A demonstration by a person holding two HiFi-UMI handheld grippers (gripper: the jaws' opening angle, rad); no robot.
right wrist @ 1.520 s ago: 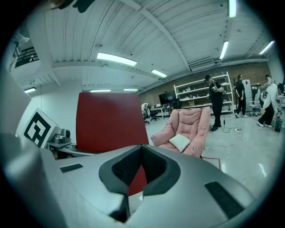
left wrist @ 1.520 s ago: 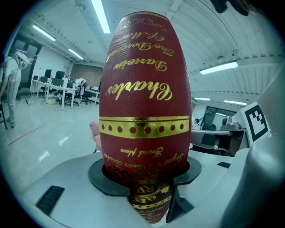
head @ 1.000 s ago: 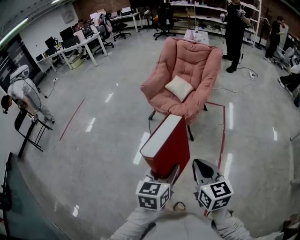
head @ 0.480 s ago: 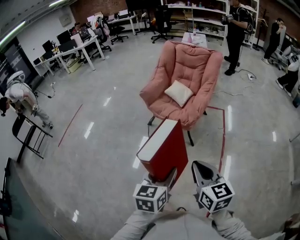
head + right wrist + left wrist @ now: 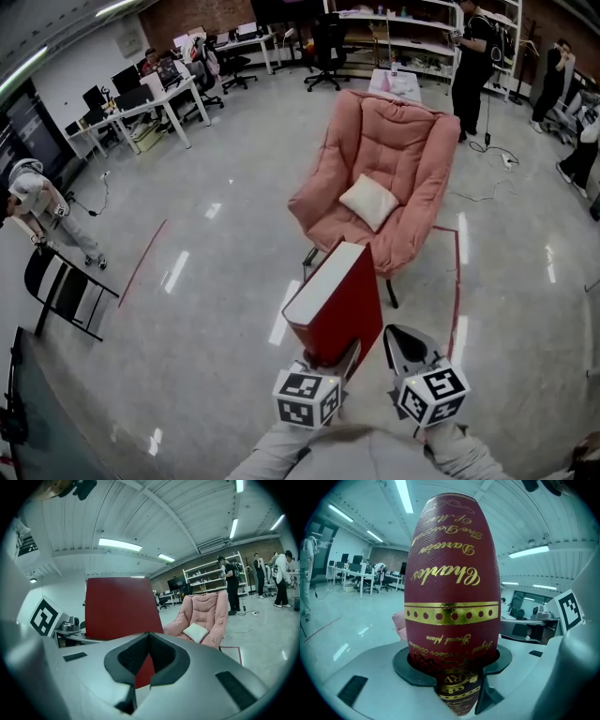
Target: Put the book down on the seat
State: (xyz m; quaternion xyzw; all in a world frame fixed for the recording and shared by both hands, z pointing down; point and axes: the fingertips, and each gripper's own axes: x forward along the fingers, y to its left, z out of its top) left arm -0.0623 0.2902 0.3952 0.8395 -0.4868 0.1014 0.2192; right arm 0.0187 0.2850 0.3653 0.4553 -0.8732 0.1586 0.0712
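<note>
Red book [image 5: 336,302] stands upright, its lower edge clamped in the left gripper [image 5: 326,360]. Right gripper [image 5: 406,340] is at 3 o'clock, jaws together and empty, just beside the cover. Pink armchair [image 5: 394,155] is at 12 o'clock, beyond the book's top edge, not touching. White cushion [image 5: 368,202] lies on its seat. Bare floor [image 5: 206,300] lies open from 8 to 11 o'clock.

The book [image 5: 337,300] has a deep red textured cover and white page edges. Its spine [image 5: 452,588] carries gold script and a gold band dotted with red. The armchair [image 5: 394,159] is dusty pink and its cushion [image 5: 368,202] is off-white. The floor [image 5: 216,281] is glossy pale grey, crossed by a thin red tape line [image 5: 142,251]. My left gripper [image 5: 330,354] is grey with black jaws, and its marker cube [image 5: 307,397] shows black-and-white squares.
</note>
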